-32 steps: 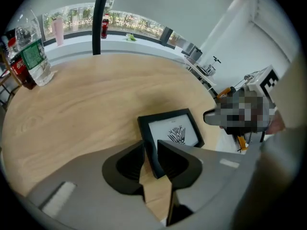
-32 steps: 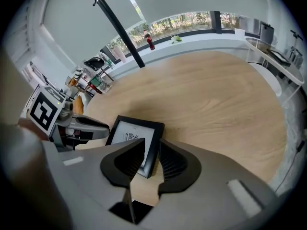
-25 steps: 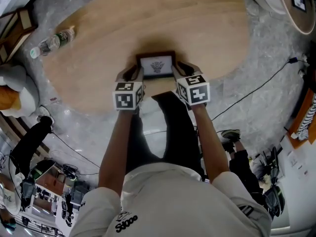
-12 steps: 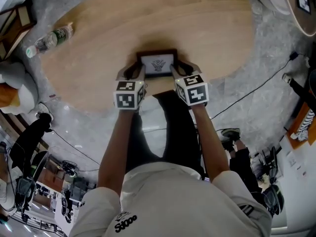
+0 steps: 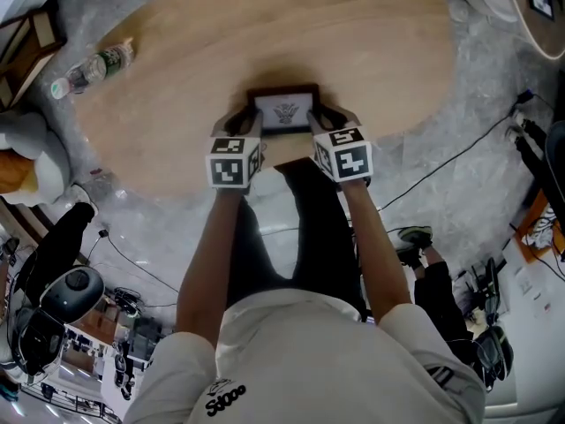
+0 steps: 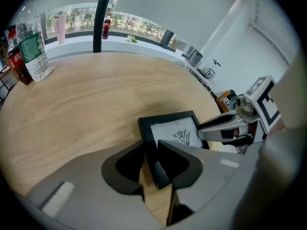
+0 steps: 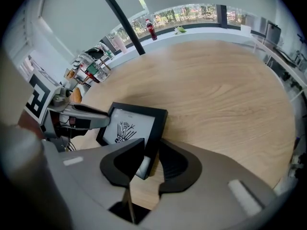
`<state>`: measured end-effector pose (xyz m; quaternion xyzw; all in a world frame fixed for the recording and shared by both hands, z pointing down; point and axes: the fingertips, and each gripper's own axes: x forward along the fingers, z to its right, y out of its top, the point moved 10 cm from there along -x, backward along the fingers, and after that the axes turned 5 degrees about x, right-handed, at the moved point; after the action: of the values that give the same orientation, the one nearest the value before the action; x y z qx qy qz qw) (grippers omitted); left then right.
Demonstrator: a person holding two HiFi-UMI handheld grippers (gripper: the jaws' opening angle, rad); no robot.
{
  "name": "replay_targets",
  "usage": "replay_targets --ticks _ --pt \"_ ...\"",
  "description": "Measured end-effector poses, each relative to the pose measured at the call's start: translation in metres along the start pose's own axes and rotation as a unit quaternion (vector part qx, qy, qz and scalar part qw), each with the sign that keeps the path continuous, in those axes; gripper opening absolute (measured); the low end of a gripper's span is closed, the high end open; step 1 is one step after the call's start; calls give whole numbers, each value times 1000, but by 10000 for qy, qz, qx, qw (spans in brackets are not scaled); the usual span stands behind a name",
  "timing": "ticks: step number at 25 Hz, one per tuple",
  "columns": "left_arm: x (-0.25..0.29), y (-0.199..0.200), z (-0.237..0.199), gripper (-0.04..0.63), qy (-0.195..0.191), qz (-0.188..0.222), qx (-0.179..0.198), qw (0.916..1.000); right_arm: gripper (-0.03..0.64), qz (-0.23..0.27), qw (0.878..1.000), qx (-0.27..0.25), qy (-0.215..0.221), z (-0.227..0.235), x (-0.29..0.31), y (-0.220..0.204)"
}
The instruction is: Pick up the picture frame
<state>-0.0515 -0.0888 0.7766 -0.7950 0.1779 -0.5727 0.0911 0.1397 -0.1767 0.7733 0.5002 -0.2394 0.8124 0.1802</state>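
I'm looking down on the pale wooden counter (image 5: 353, 42), where the black picture frame (image 5: 283, 110) is sitting close to the near edge, directly ahead of the person's arms. It is showing a white print with a small dark plant drawing. Both claws are reaching down at a steep angle, one at each short side of the frame.

Through the left gripper view, I'm seeing the left claw (image 6: 149, 145) closing its tips on the frame's left rail, one jaw lying over the front and the other against the outer edge. Through the right gripper view, the right claw (image 7: 151, 147) is gripping the right rail in the same way. Its jaws have just been closing a little, with that rail between them.

I'm not able to tell whether the frame is resting flat on the wood or tipping up off it.

A clear water bottle (image 5: 93, 73) with a green label is lying at the counter's far left, well apart from the frame
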Motion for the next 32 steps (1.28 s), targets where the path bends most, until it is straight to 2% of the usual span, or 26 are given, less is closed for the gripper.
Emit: replay_targets --ticks 8,24,32 --pt "-37 4 0 100 -70 85 56 9999 98 169 9996 238 -36 -26 -24 -2" --pt "-174 7 15 97 -357 541 361 9972 92 1028 9930 474 -333 -126 -136 -19" --pt "-239 15 23 95 -462 846 765 9924 92 1499 9855 581 -547 -175 -189 -29"
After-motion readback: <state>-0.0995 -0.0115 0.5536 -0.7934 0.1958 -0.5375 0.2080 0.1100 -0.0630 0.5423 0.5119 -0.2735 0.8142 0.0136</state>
